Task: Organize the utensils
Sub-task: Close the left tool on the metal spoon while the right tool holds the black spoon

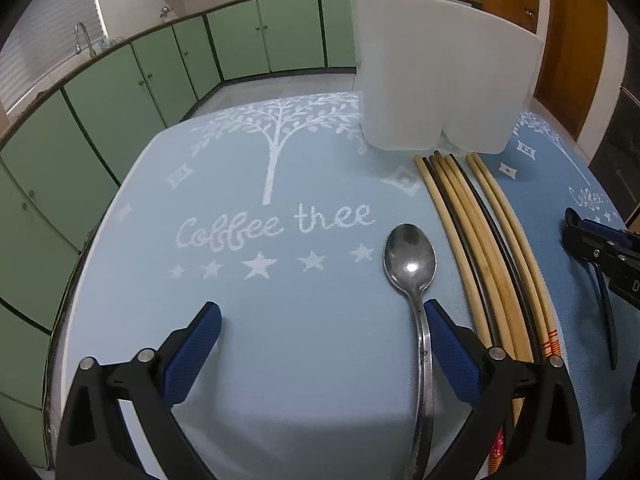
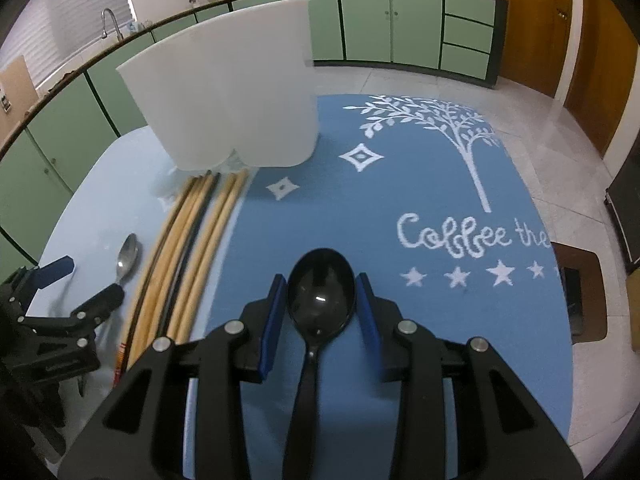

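A steel spoon (image 1: 411,264) lies on the light blue mat, its handle just inside the right finger of my open left gripper (image 1: 322,316). Several wooden and black chopsticks (image 1: 476,236) lie right of it, pointing at a white two-part utensil holder (image 1: 436,80). My right gripper (image 2: 322,292) stands around the bowl of a black plastic spoon (image 2: 321,294) on the darker blue mat, jaws narrowly apart, pads close beside the bowl. The holder (image 2: 232,88), chopsticks (image 2: 188,248), steel spoon (image 2: 128,258) and left gripper (image 2: 80,284) show in the right wrist view.
Two blue "Coffee tree" mats (image 1: 240,220) (image 2: 420,200) cover a round table. Green kitchen cabinets (image 1: 120,92) and a tiled floor lie beyond the table edge. The right gripper shows at the right edge of the left wrist view (image 1: 588,244).
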A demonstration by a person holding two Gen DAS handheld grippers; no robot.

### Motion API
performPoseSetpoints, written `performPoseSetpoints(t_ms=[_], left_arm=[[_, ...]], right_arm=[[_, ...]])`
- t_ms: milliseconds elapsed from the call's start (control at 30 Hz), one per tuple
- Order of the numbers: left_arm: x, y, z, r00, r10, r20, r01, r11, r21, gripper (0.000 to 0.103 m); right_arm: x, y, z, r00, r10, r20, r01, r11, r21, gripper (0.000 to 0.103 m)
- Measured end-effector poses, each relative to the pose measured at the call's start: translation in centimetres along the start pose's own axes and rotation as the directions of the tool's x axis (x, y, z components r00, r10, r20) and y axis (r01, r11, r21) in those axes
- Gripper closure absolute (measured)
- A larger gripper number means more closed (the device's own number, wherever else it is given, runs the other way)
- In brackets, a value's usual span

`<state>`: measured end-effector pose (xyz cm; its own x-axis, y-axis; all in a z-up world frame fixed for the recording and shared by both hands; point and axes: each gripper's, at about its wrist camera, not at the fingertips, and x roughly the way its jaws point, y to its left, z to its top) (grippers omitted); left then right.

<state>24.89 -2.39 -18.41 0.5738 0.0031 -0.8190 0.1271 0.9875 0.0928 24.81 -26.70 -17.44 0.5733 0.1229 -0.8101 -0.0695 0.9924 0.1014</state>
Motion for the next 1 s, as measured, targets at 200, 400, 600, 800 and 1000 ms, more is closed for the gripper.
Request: performPoseSetpoints(t_ms=[200, 400, 600, 800, 1000], left_arm=[[-0.1, -1.5, 1.1, 1.0, -0.011, 0.01, 0.011, 0.999, 0.037, 0.007], [1.0, -1.8, 2.5, 1.0, 0.007, -0.003, -0.007, 0.999, 0.046, 0.007], [1.7, -2.2, 3.5, 1.0, 0.008, -0.024, -0.007, 0.999, 0.049, 0.008], [1.5, -1.5, 3.9, 0.996, -0.082, -0.029, 0.082, 0.997, -0.006, 0.046], [0.5, -2.7, 3.5, 0.994, -0.105, -0.013, 0.105, 0.994, 0.019, 0.075]], right_arm=[[0.2, -0.3, 0.5, 1.0, 0.007, -0.01, -0.007, 1.0, -0.007, 0.064], [0.4, -1.1, 1.1, 0.998, 0.058, -0.033, -0.057, 0.998, 0.03, 0.057], [0.6, -1.0, 1.5, 0.996, 0.066, -0.058, -0.064, 0.997, 0.031, 0.053], [0.7, -0.6, 1.4, 0.996, 0.026, -0.088, -0.025, 1.0, 0.016, 0.061], [0.4, -0.8, 1.2, 0.995, 0.017, -0.097, -0.013, 0.999, 0.037, 0.069]])
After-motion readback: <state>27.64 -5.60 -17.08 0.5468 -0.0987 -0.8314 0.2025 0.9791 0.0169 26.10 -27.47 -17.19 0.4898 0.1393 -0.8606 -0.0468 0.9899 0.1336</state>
